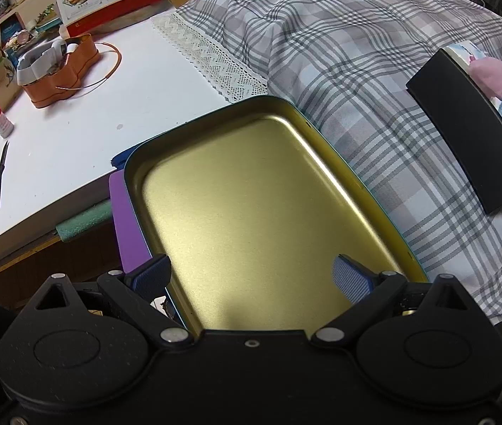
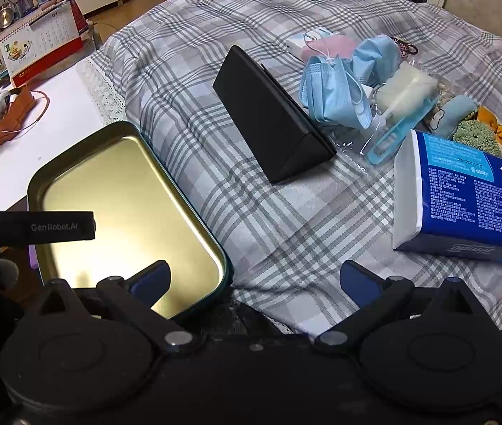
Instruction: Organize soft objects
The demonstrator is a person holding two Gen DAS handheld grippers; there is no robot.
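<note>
Left wrist view looks straight down into the empty tin tray [image 1: 261, 205], which fills the lower middle of the frame with its gold floor bare and its dark rim lying partly on the plaid cloth [image 1: 357, 71] and partly over the edge of the white table [image 1: 91, 113]. The left gripper [image 1: 252, 276] hovers above the near end of the tray with its jaws spread wide and nothing between them; I judge it is poised there to steady the tray or to receive things into it, since the tray is the only open container in reach.

In the right wrist view the right gripper [image 2: 254, 279] also has its jaws spread and holds nothing. It sits at the bottom middle, with the tray at lower left and the pile of soft things at upper right, so it looks set to ferry items across.

The soft things lie heaped together on the cloth: crumpled blue face masks [image 2: 336, 95], a pink mask [image 2: 329, 47] behind them, a pale wad in clear wrapping [image 2: 406, 90], a green scrunchie [image 2: 474, 138] and a blue tissue pack [image 2: 460, 194] at the right edge. A black triangular case [image 2: 272, 117] stands between pile and tray, well apart from the tray. The masks look limp and tangled by their ear loops, so one pinch may drag up several. Nothing is in the tray yet.
</note>
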